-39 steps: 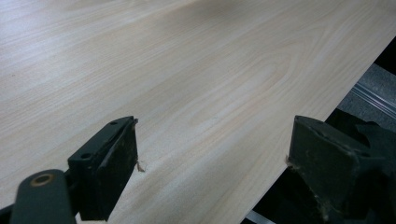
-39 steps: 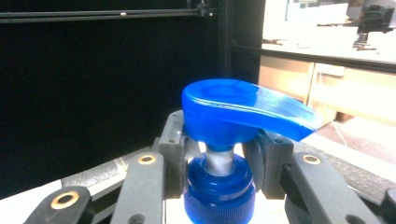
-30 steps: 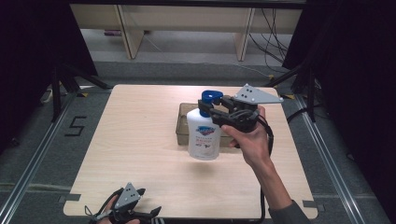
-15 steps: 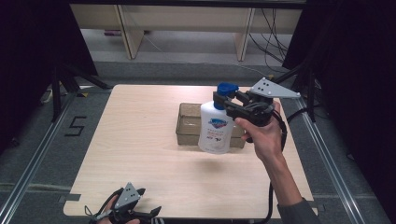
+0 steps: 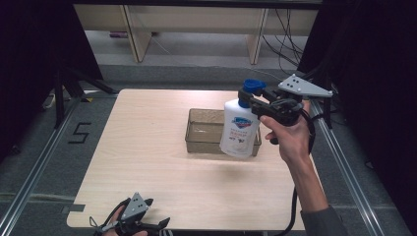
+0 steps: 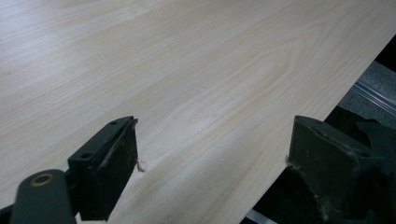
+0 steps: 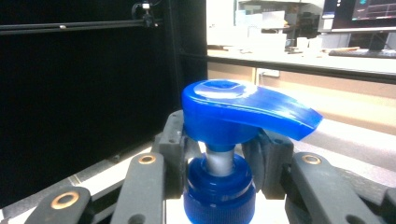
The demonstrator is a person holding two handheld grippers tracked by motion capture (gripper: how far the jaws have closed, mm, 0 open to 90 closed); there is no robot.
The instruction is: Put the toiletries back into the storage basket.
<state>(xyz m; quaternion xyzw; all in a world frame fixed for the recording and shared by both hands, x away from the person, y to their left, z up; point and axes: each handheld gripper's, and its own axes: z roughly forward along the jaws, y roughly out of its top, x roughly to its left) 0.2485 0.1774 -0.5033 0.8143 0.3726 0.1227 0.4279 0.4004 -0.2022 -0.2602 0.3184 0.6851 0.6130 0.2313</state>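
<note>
A white soap bottle with a blue pump head hangs upright in the air. My right gripper is shut on its neck just under the pump, one jaw on each side. The bottle's base hovers over the right end of a clear brownish tray in the middle of the wooden table. My left gripper rests at the table's front left edge. Its jaws stand wide open with only bare wood between them.
Metal rails run along both sides of the table, and the floor at the left carries a taped "5". Shelving legs stand beyond the far edge. The right gripper's cable loops by the person's wrist.
My right gripper has carried the bottle to the right and slightly upward, from the tray's middle to its right end. The left gripper has stayed where it was.
</note>
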